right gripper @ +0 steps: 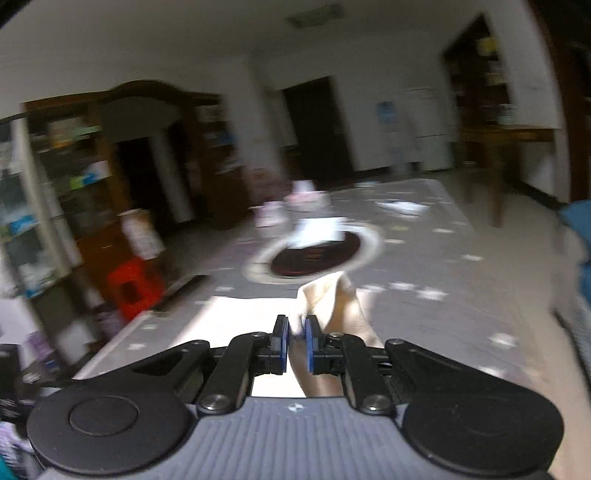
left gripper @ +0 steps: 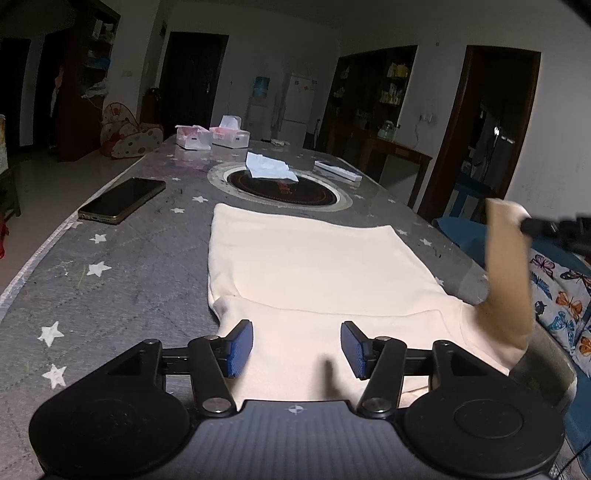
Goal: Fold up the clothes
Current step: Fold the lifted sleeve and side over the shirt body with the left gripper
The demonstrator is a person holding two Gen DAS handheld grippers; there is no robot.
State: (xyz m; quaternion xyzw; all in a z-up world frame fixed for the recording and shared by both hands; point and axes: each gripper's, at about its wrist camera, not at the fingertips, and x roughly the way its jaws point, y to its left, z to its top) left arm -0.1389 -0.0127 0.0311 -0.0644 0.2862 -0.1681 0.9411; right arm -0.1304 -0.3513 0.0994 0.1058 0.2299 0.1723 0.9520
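Cream garment (left gripper: pixel 314 266), sleeve (right gripper: pixel 332 306) blurred in right gripper (right gripper: pixel 296 341)

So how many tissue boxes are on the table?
2. Both sit side by side at the far end of the table: the left tissue box and the right tissue box, beyond the round hotplate. Others could be out of view.

dim room | white walls (left gripper: pixel 369 33) | dark wooden doorways (left gripper: pixel 192 81) | white fridge (left gripper: pixel 297 105) | shelving (right gripper: pixel 48 192) | pale floor (left gripper: pixel 55 184)
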